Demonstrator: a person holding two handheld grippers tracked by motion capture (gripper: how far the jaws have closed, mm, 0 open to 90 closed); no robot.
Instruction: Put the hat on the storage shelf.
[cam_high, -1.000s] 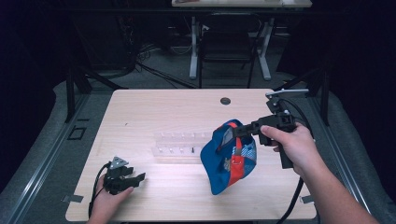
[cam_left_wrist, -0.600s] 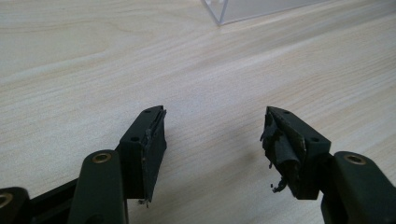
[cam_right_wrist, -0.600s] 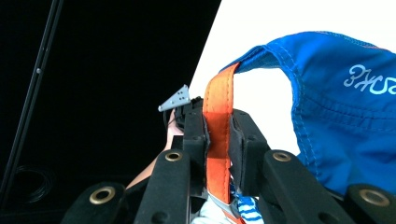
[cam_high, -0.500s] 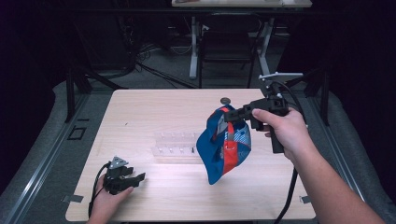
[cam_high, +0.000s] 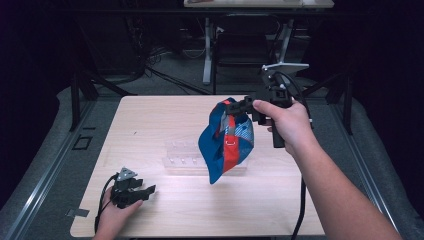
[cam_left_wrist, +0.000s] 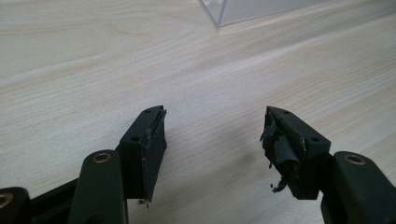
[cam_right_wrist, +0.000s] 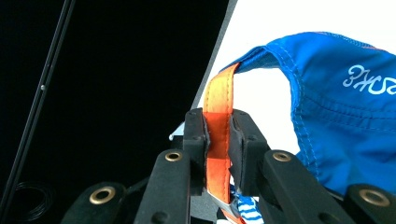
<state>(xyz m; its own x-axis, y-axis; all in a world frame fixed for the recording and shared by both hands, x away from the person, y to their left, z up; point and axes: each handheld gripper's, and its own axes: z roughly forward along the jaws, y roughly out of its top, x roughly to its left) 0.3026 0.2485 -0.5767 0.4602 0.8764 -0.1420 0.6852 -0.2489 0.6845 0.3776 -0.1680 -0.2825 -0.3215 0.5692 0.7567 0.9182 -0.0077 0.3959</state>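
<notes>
While the left claw (cam_left_wrist: 212, 140) rests open on the table (cam_high: 165, 120), the right claw (cam_right_wrist: 218, 135) grips the cap's orange strap (cam_right_wrist: 218, 107).

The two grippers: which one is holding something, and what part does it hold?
The right gripper, raised above the table, is shut on the orange strap of the blue cap. The left gripper rests low with open jaws holding nothing.

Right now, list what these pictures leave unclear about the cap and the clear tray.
- Cap, high view: hangs by its orange strap from the right gripper; its front faces away.
- White lettering, right gripper view: cut by the right edge.
- Clear tray, high view: cap covers its right part; contents too small.
</notes>
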